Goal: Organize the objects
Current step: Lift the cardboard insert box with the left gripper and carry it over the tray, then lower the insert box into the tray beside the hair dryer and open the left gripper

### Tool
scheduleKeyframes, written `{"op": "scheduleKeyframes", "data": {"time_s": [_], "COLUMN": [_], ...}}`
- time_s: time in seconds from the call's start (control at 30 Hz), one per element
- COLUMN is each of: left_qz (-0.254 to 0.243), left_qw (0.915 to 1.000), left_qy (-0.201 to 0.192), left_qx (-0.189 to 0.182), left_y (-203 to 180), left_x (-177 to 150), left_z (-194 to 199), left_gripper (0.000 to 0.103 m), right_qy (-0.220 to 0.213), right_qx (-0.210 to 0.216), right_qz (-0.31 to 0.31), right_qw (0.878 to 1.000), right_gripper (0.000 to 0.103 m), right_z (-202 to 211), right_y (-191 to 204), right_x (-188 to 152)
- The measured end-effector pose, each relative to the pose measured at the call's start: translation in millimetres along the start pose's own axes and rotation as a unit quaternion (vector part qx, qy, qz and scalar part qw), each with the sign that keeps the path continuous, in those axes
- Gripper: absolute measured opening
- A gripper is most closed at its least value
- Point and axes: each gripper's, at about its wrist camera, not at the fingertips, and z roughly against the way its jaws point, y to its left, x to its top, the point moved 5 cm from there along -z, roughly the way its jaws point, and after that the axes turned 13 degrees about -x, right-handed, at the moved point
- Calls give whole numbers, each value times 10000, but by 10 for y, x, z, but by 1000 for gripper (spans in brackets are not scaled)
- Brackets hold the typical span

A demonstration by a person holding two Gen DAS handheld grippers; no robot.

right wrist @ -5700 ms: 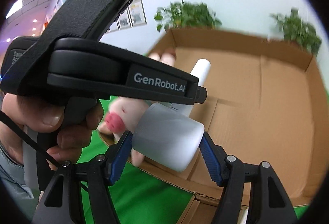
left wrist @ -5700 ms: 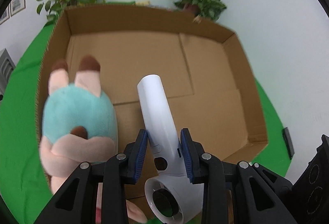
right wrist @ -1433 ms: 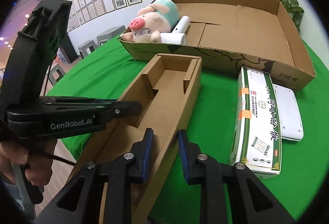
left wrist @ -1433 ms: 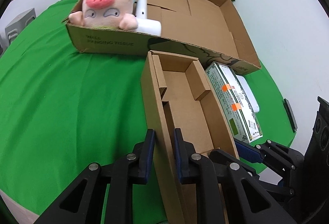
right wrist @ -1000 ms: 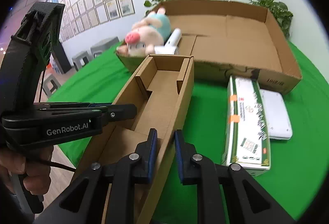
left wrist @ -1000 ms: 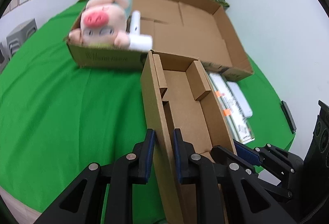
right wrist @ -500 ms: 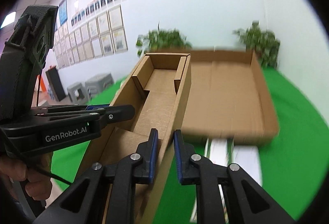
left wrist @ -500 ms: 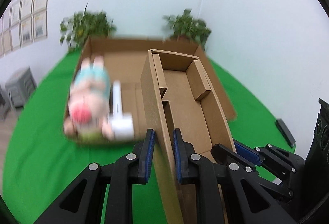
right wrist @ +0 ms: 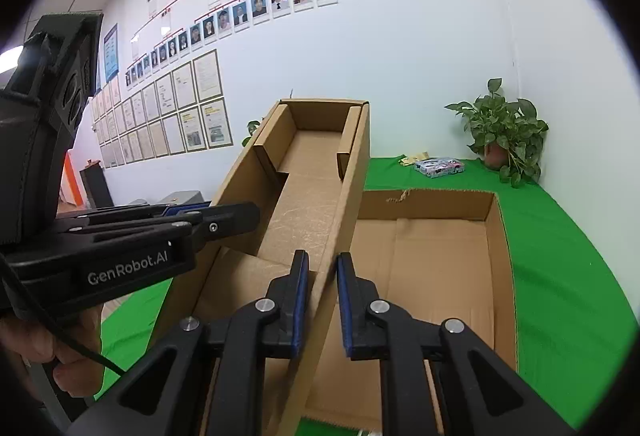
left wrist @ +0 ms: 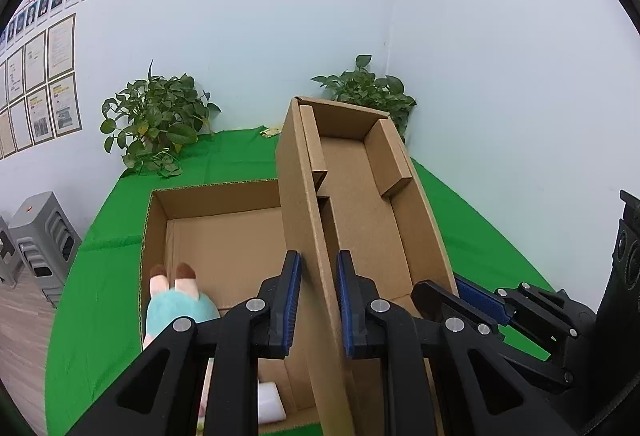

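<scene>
On the left, in our big box (left wrist: pixel 224 232), we see the teal plush toy (left wrist: pixel 176 306) lying on the bottom. Our left gripper (left wrist: pixel 316 300) has its fingers pinched tight on the left wall of the long narrow box (left wrist: pixel 360 196), held up over the big box. Our right gripper (right wrist: pixel 322 300) pinches its right wall. The green counter (right wrist: pixel 560 256) is underneath.
</scene>
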Motion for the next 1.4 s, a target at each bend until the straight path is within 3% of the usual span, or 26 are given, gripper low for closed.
{"op": "scheduleKeyframes", "data": {"time_s": [0.17,0.47,0.8,1.13,1.3,1.37,1.4], "left_qz": [119,471,716,603,683,671,624], "left_qw": [9997,9944,9862,9827,9842,9861,9879], "left_qy": [190,919,1457,1630,1497,1365,1239], "left_qx": [31,227,332,636,655,673,701], "left_y": [215,781,1315,1408,1438,1429,1413], "left_x": [2,-490,-990,-1112,-1123,-1083,-1043], "left_z": [-330,-1199,-1965,-1995,-1836,-1701,-1582], "left_gripper": [14,13,10,12,18,25,32], "right_qy": [194,836,1343,1633,1668,1639,1607], "right_qx": [42,117,-122,-124,-224,-232,-251], "right_qz": [5,-157,-282,-454,-482,-449,-439], "right_qw": [9998,9963,9905,9854,9846,9852,9857], "right_gripper": [13,12,12,10,10,10,10], "right_z": [-319,-1052,-1435,-1522,-1486,-1466,-1441], "right_y": [-40,-65,-63,-11,24,19,11], "right_x": [-116,-581,-856,-1019,-1040,-1024,-1009]}}
